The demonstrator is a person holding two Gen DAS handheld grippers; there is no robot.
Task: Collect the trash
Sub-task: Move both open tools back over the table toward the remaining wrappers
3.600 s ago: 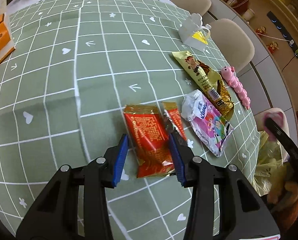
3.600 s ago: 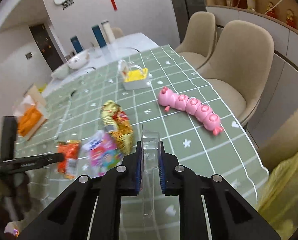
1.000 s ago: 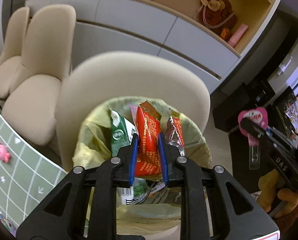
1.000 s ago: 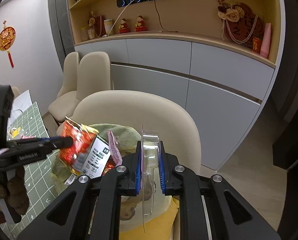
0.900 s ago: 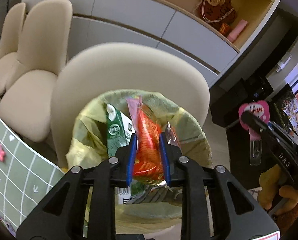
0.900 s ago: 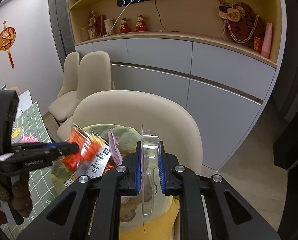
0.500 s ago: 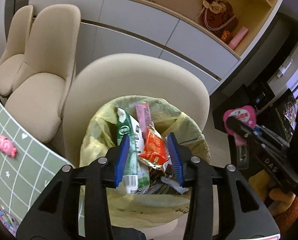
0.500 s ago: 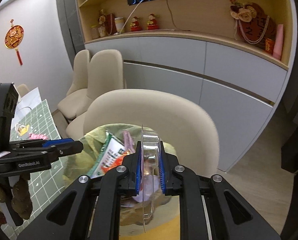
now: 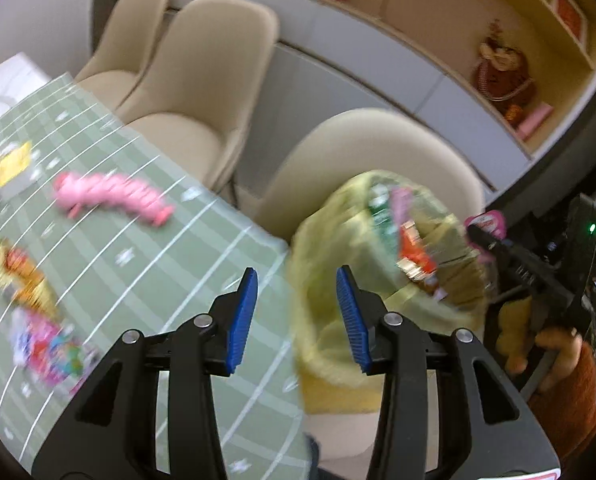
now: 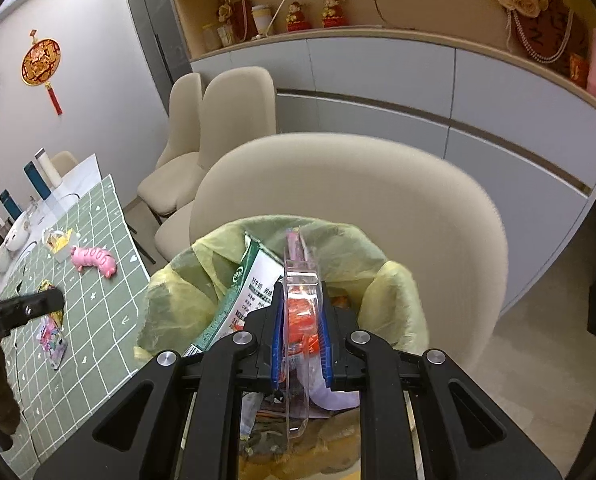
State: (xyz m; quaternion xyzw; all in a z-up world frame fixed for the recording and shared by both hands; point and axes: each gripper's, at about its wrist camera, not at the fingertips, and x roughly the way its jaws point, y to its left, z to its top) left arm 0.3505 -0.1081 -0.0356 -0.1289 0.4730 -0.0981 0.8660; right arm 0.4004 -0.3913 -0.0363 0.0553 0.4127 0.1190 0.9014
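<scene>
The left gripper (image 9: 293, 320) hung with its blue fingers spread wide and nothing between them, pointed at the table (image 9: 145, 264) edge where it meets the bin (image 9: 338, 240), a stance that suited heading for more trash. The view there was blurred, so detail was thin. The right gripper (image 10: 301, 332) was pinched narrow on a clear plastic tray (image 10: 300, 280), held upright and edge-on right above the bin's mouth, likely so it could slip straight down among what was already inside: a green-and-white carton (image 10: 249, 284) leaning against the yellow liner (image 10: 338, 240), and a red wrapper (image 10: 300, 312) seen through the tray. The bin sat on a beige chair (image 10: 378, 184) just beside the table's near edge, handy for short trips. On the table, a gold wrapper (image 9: 17, 272) and a pink tissue pack (image 9: 45, 348) lay near the left edge, apparently the trash left to fetch. A pink caterpillar toy (image 9: 109, 196) and a small white box (image 9: 9, 168) sat farther along, probably not trash.
</scene>
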